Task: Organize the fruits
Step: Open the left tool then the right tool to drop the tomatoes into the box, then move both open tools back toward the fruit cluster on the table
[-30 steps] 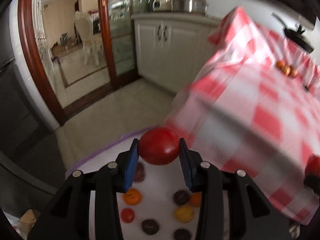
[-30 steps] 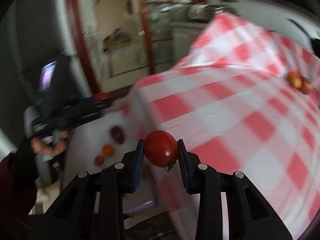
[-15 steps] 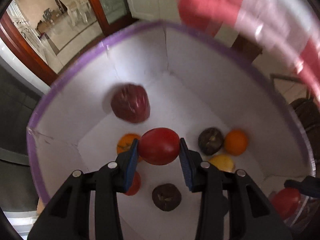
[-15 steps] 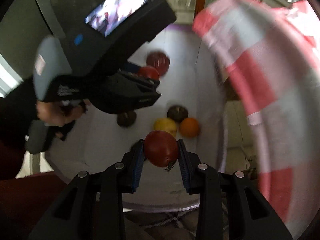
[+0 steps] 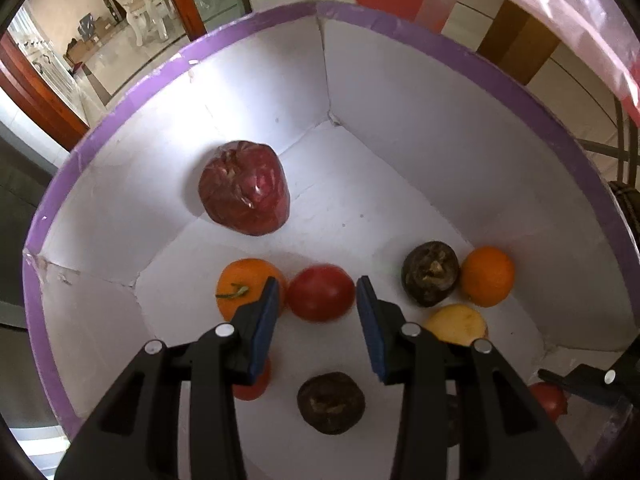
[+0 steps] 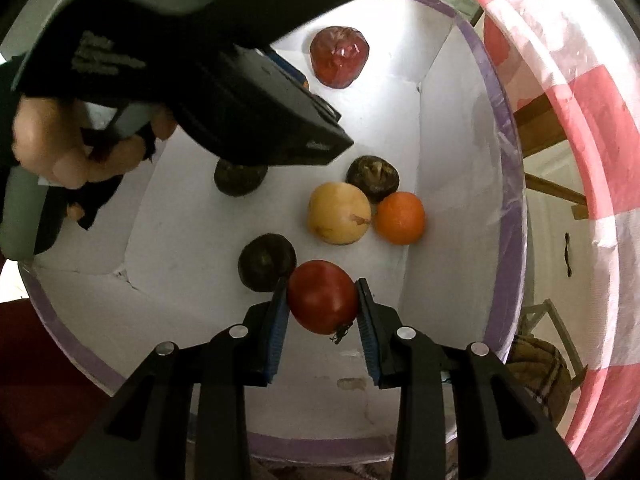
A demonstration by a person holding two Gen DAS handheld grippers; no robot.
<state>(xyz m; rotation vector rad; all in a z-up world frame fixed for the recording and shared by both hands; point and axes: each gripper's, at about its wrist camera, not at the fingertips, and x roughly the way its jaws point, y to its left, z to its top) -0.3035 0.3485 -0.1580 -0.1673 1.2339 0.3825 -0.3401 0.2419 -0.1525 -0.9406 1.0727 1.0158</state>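
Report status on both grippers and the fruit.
Right gripper shut on tomato, over box. Left gripper straddles second tomato, grip unclear. Dark fruit crowds right drop spot.

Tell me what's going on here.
A person holds a gripper in each hand over a white, purple-rimmed box holding oranges, a yellow fruit, dark round fruits and a wrapped red fruit. The right gripper pinches a red tomato between its fingers, low inside the box. The left gripper has a second tomato between its fingers; it looks blurred, so I cannot tell whether it is gripped or loose.
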